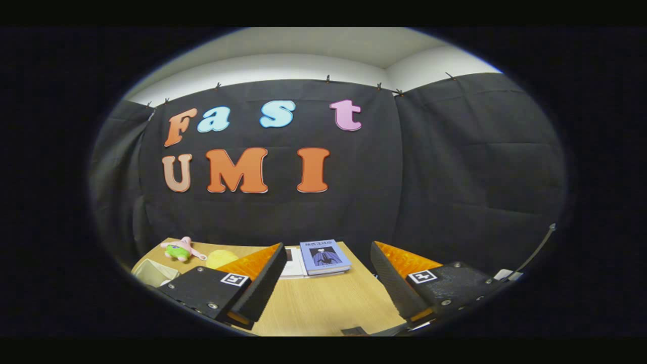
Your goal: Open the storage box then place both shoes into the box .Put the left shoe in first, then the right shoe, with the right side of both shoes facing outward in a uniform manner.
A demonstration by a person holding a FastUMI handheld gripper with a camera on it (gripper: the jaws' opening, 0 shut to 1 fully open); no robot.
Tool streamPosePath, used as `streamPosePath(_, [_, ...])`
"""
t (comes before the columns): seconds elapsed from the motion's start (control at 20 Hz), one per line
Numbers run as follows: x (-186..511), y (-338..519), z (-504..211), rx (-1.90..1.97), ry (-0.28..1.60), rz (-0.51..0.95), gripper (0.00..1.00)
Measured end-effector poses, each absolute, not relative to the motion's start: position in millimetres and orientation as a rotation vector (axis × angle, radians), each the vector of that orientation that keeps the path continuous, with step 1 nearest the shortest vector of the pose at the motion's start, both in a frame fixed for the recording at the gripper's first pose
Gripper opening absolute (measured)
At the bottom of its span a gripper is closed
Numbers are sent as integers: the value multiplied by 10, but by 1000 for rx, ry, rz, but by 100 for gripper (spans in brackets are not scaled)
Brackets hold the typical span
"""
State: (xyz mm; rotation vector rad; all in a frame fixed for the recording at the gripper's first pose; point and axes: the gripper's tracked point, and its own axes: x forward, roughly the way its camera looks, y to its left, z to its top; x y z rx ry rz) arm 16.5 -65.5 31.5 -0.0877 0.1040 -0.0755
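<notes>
- The gripper (326, 283) is wide open and holds nothing; bare wood shows between its fingers.
- It sits above a wooden surface (323, 303), looking toward the far black cloth wall (455, 167).
- A stack of books (323, 257) lies on the far part of the surface, just beyond the gap between the fingers; the top one has a bluish cover.
- A white book or paper (293, 265) lies beside the stack, on its left, touching it.
- A yellow rounded thing (220, 258) sits far left, partly hidden by the left finger.
- A pink plush toy with green shorts (182, 249) lies near the far left edge of the surface, left of the yellow thing.
- A pale box-like thing (151, 272), which may be the storage box, sits near left of the left finger; I cannot tell whether it is open.
- A thin dark rod (538, 247) slants up on the right, beyond the right finger.
</notes>
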Motion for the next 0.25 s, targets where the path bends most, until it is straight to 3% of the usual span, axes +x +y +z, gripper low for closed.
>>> streamPosePath(0.25, [148, -643, 266, -57, 103, -54, 99])
